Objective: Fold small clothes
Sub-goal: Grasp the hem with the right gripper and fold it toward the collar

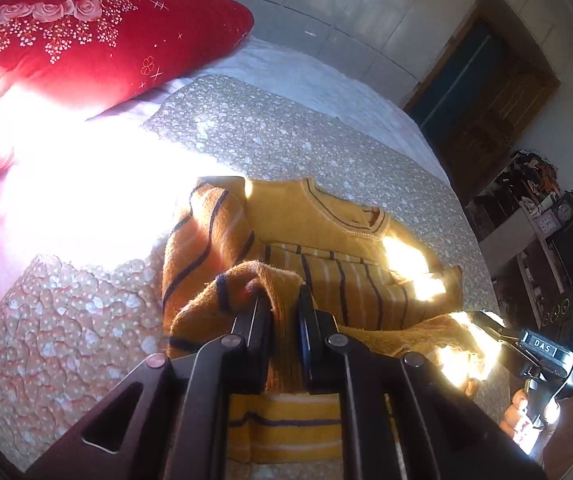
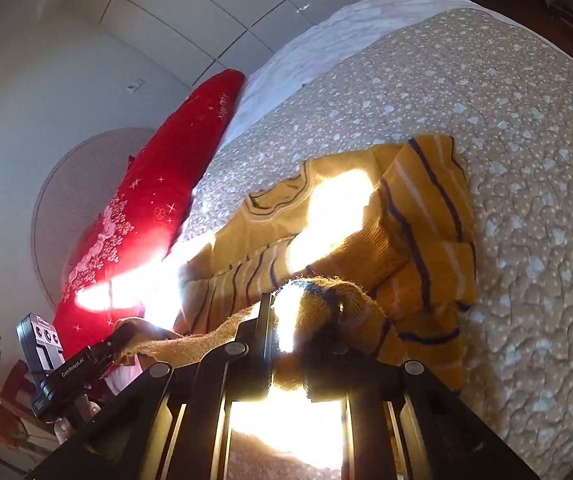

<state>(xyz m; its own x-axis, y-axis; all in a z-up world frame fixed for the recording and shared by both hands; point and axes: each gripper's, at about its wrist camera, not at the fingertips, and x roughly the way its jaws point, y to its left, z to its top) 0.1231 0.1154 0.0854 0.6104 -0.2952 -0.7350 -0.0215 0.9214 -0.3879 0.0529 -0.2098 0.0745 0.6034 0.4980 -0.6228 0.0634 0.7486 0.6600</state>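
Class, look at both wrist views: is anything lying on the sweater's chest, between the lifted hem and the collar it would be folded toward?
Nothing visible does. The left hand-held gripper and right hand-held gripper each pinch the sweater at its hem, and only its own folded-in sleeve lies on it.

Bare quilt (image 2: 526, 160) lies open beyond the sweater (image 1: 326, 232) toward the bed's far edge. The red pillow (image 1: 98, 40) blocks the head corner. Both claws, left claw (image 1: 282, 304) and right claw (image 2: 302, 312), are filled with knit cloth.
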